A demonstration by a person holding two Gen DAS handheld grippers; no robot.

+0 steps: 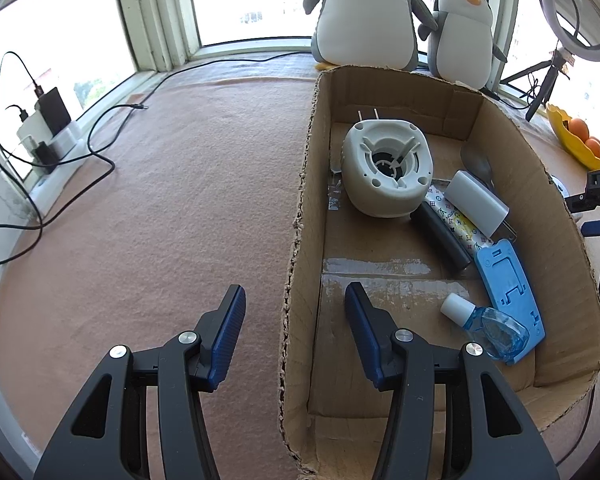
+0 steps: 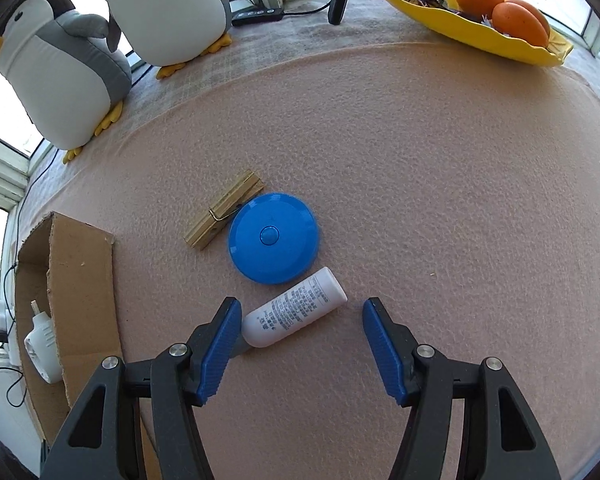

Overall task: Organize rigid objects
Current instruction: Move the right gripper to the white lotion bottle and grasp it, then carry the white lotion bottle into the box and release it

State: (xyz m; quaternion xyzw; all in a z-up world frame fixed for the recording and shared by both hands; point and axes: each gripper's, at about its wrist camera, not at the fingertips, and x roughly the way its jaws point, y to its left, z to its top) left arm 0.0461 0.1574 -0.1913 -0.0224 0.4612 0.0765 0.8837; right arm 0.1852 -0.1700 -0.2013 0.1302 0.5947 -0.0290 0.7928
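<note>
In the left wrist view, a cardboard box (image 1: 548, 216) holds a white plastic plug-in device (image 1: 388, 168), a white block (image 1: 476, 202), a black cylinder (image 1: 444, 238), a blue phone stand (image 1: 508, 300), a small blue bottle (image 1: 488, 326) and a spoon (image 1: 476, 166). My left gripper (image 1: 294, 300) is open and empty, straddling the box's left wall. In the right wrist view, a white tube (image 2: 294, 312) lies on the pink mat between my right gripper's open fingers (image 2: 298, 312), close to the left finger. A blue round disc (image 2: 274, 238) and a wooden clothespin (image 2: 224, 210) lie just beyond.
Two plush penguins (image 2: 80, 60) stand at the mat's back left. A yellow dish (image 2: 472, 28) with oranges sits at the back right. The box (image 2: 80, 300) stands left of my right gripper. Cables and chargers (image 1: 48, 128) lie by the window. A tripod (image 1: 548, 76) stands behind the box.
</note>
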